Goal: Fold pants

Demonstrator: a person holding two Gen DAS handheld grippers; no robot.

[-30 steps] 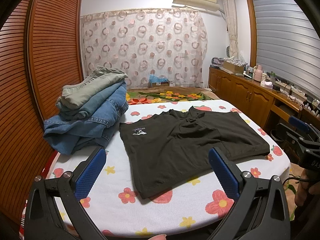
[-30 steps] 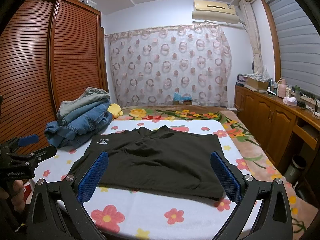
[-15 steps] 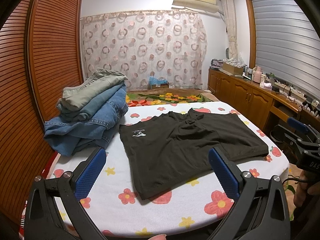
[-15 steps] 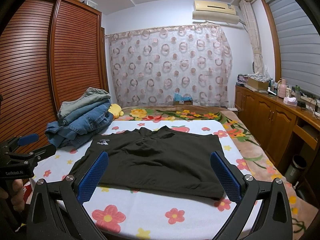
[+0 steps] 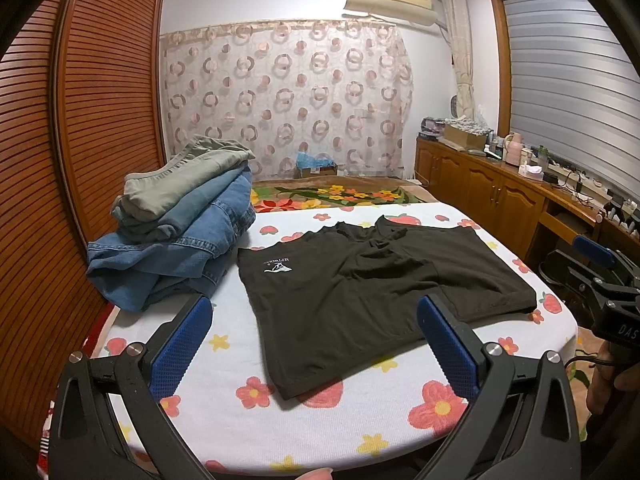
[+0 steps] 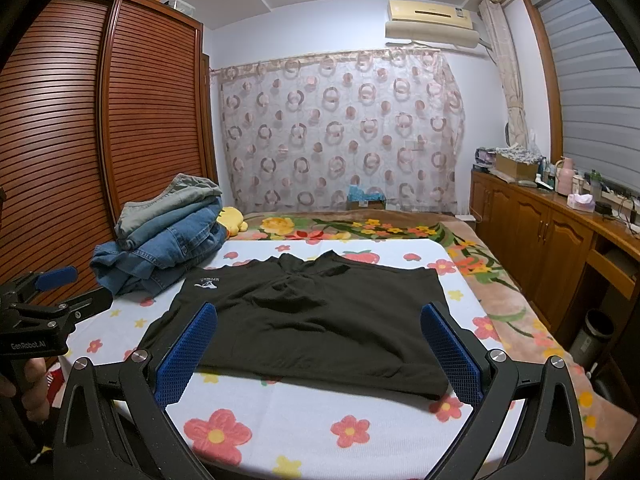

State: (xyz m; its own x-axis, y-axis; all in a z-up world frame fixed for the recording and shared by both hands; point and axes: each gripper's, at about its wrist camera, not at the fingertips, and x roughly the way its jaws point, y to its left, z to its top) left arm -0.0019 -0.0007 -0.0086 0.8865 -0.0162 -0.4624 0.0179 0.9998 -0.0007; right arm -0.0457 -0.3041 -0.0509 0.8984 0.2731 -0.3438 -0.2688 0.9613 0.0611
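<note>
My left gripper (image 5: 316,346) and right gripper (image 6: 318,354) are matt black plastic with silvery metal bolts; my finger pads (image 5: 182,346) are blue, rough and knobbly. The dark pants (image 5: 360,296) look like soft, matt knit cloth. Beneath them the flowered sheet (image 5: 352,420) is finely ribbed fabric. The stacked jeans (image 5: 176,252) are coarse denim. The louvred wardrobe doors (image 6: 80,140) are glossy varnished wood.

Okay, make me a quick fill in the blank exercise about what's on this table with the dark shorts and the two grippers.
1. The dark shorts lie spread flat on a cloth printed with ____.
2. Both the left gripper and the right gripper are ____ and hold nothing.
3. The small logo on the shorts is ____ in colour.
4. In the pile of clothes, the top garment is grey-green and those under it are blue ____.

Missing words: flowers; open; white; denim
</note>
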